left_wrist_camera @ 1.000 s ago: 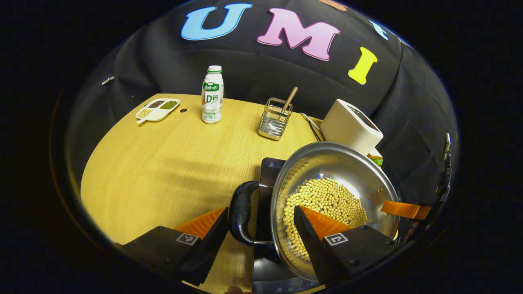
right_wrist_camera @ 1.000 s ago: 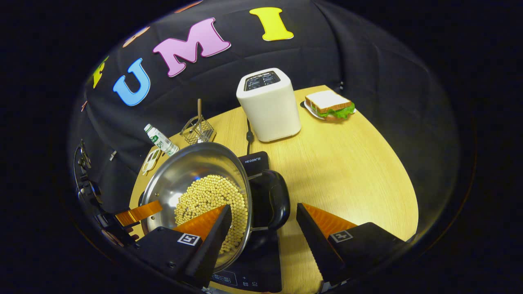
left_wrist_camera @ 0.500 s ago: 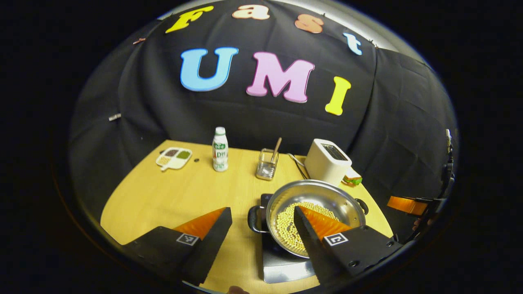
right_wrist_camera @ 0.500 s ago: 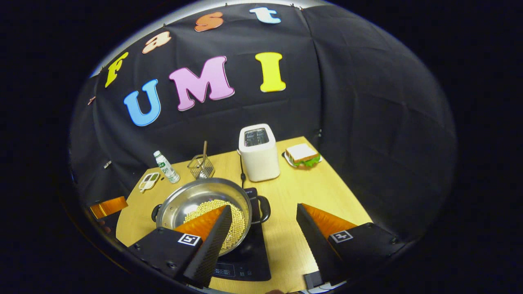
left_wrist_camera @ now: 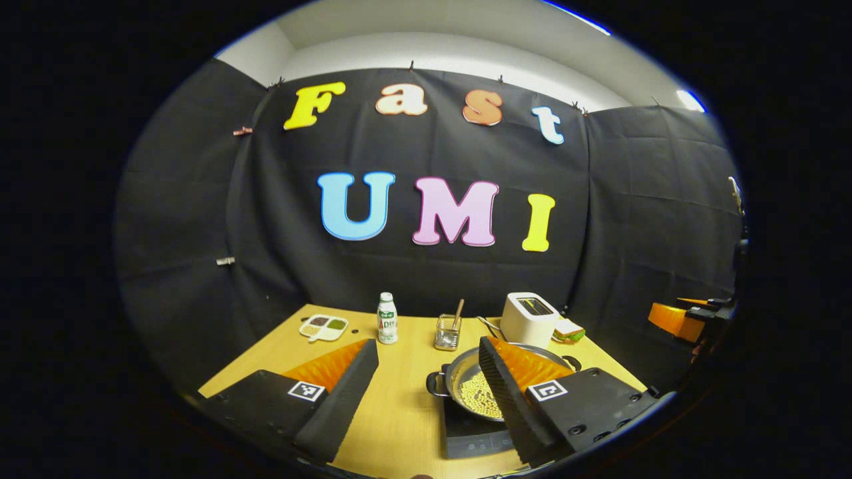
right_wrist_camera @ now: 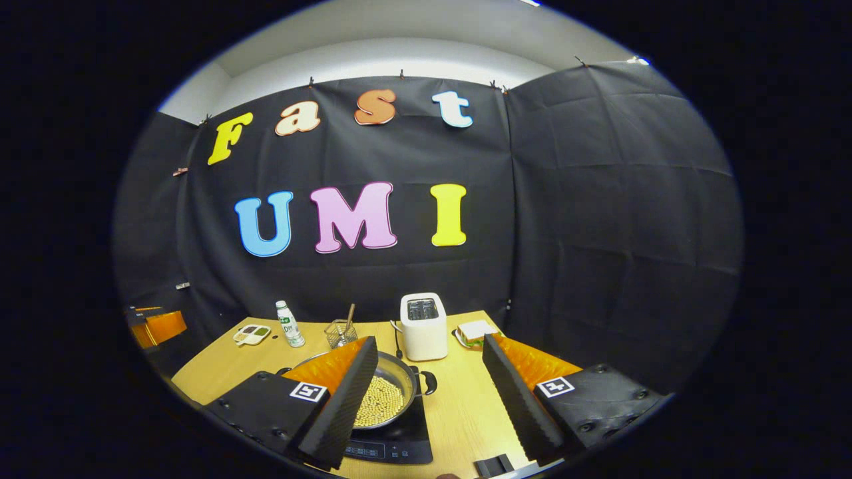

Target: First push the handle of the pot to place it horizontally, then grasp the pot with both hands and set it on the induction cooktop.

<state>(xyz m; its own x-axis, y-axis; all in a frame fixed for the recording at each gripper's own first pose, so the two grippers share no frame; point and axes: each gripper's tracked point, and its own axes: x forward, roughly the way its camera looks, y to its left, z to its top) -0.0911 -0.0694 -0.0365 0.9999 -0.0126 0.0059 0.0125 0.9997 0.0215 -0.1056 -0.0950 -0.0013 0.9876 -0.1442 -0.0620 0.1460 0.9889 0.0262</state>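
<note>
Nearest, the left gripper [left_wrist_camera: 426,372] and the right gripper [right_wrist_camera: 429,372] both gape wide, holding nothing. Beyond them the steel pot [right_wrist_camera: 393,392] sits on the induction cooktop [right_wrist_camera: 399,449], rigid, slick and probably heavy with beans [left_wrist_camera: 480,398] (spillable if tilted). The small side handles [left_wrist_camera: 434,384], left and right of the rim, look the safest purchase.

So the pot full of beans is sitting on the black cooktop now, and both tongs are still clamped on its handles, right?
Not quite. The pot of beans does sit on the black cooktop, but neither pair of tongs grips it. In the right gripper view the right tongs are open and pulled back; the left gripper view shows the left tongs open too, clear of the handles.
</note>
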